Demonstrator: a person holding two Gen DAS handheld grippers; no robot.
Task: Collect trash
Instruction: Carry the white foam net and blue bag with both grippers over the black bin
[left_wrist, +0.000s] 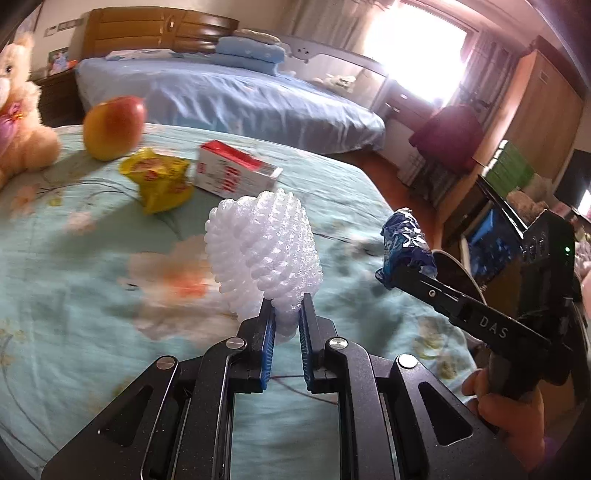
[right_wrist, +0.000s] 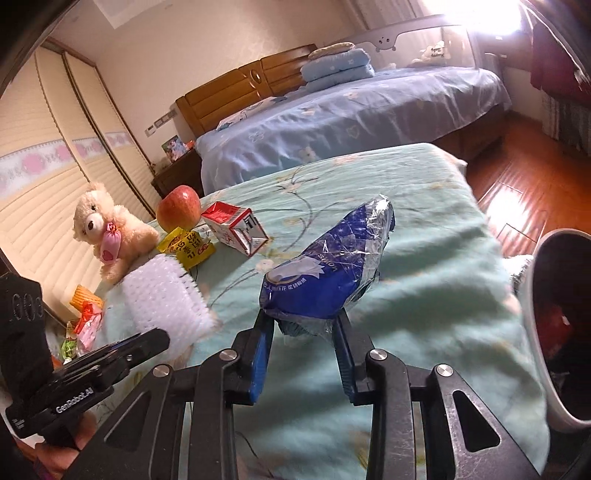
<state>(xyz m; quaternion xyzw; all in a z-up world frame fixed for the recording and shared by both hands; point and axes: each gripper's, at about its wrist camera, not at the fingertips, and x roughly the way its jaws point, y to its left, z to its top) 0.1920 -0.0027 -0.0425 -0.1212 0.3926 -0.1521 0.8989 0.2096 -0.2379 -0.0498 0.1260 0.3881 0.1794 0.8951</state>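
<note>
Two hand-held grippers each clamp trash: foam net (left_wrist: 263, 251), blue wrapper (right_wrist: 328, 271).

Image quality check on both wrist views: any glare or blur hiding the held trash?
Left wrist: window blown out, bedspread smeared, white foam net in the left gripper sharp. Right wrist: glare top right, floor reflecting, blue wrapper in the right gripper readable.

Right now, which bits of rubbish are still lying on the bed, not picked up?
The yellow wrapper and the red-and-white carton, beside the apple; the white foam net and blue wrapper are held in grippers.
</note>
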